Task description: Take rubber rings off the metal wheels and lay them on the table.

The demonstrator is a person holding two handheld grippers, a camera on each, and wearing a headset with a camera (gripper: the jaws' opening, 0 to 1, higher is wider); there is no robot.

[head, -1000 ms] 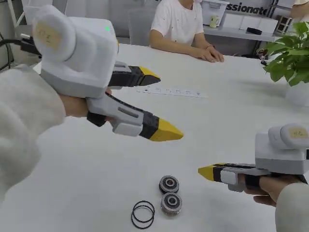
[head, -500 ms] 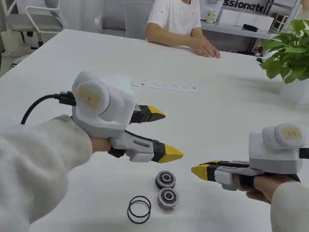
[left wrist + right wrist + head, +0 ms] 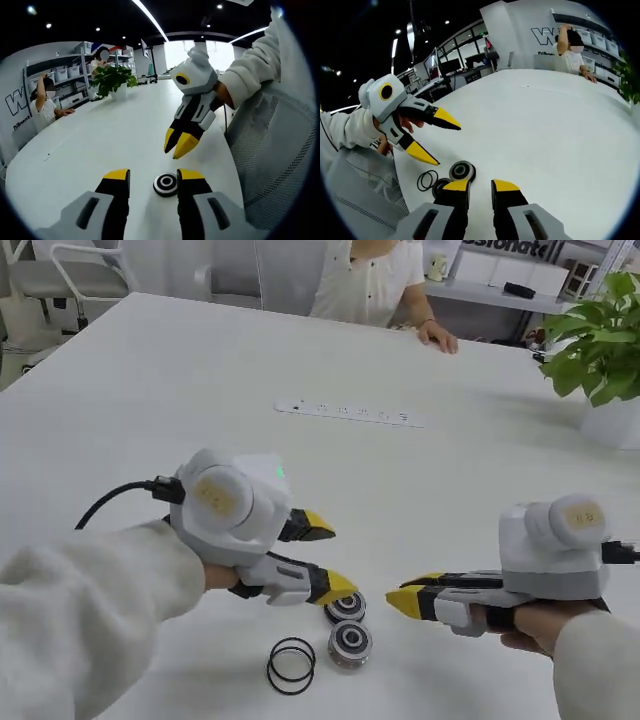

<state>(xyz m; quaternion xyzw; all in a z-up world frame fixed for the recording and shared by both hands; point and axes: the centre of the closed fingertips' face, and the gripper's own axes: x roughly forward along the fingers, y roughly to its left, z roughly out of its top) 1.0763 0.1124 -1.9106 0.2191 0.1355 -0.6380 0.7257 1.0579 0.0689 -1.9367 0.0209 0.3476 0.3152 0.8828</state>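
Note:
Two metal wheels (image 3: 346, 606) (image 3: 351, 642) with dark rims lie side by side near the table's front edge. Two loose black rubber rings (image 3: 291, 664) overlap on the table just left of them. My left gripper (image 3: 331, 558) is open, its lower tip just above the farther wheel. In the left gripper view that wheel (image 3: 166, 184) sits just ahead of the gap between the jaws (image 3: 155, 175). My right gripper (image 3: 400, 600) hovers right of the wheels, jaws narrowly open and empty. The right gripper view shows a wheel (image 3: 462, 171), the rings (image 3: 426, 180) and the left gripper (image 3: 445, 145).
A white power strip (image 3: 345, 415) lies mid-table. At the far right stands a potted plant (image 3: 600, 330). A person (image 3: 375, 285) sits at the far side, one hand on the table. A black cable (image 3: 110, 502) trails from my left gripper.
My left gripper has come down and toward me, ending just above the wheels. The right gripper shifted slightly left. Wheels and rings lie as before; the head camera tilted.

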